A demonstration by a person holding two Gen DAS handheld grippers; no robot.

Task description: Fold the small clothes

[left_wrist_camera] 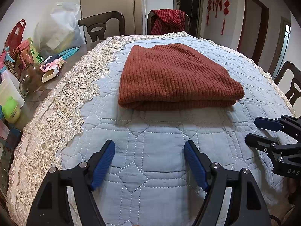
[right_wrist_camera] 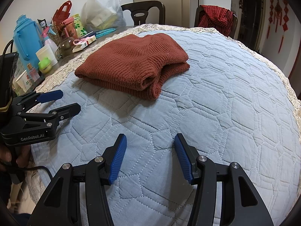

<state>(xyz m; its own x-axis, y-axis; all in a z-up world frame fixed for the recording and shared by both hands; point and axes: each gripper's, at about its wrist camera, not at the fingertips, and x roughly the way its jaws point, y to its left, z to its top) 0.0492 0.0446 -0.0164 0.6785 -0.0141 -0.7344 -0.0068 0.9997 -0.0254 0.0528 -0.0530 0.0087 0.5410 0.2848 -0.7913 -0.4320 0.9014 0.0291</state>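
Observation:
A rust-brown ribbed knit sweater (left_wrist_camera: 175,79) lies folded into a thick rectangle on the light blue quilted cloth (left_wrist_camera: 150,150). It also shows in the right wrist view (right_wrist_camera: 135,64), with its folded layers open toward the right. My left gripper (left_wrist_camera: 149,145) is open and empty, hovering over the cloth short of the sweater's near edge. My right gripper (right_wrist_camera: 150,139) is open and empty, over bare quilt to the right and nearer than the sweater. Each gripper shows in the other's view: the right one (left_wrist_camera: 254,130) and the left one (right_wrist_camera: 69,99).
A cream lace border (left_wrist_camera: 56,109) edges the quilt. Clutter stands on the table's left side: a blue thermos (right_wrist_camera: 24,37), a white plastic bag (right_wrist_camera: 103,9), a glass jar (left_wrist_camera: 30,77), small boxes and cups. Dark chairs stand behind, one draped with a red checked garment (left_wrist_camera: 167,20).

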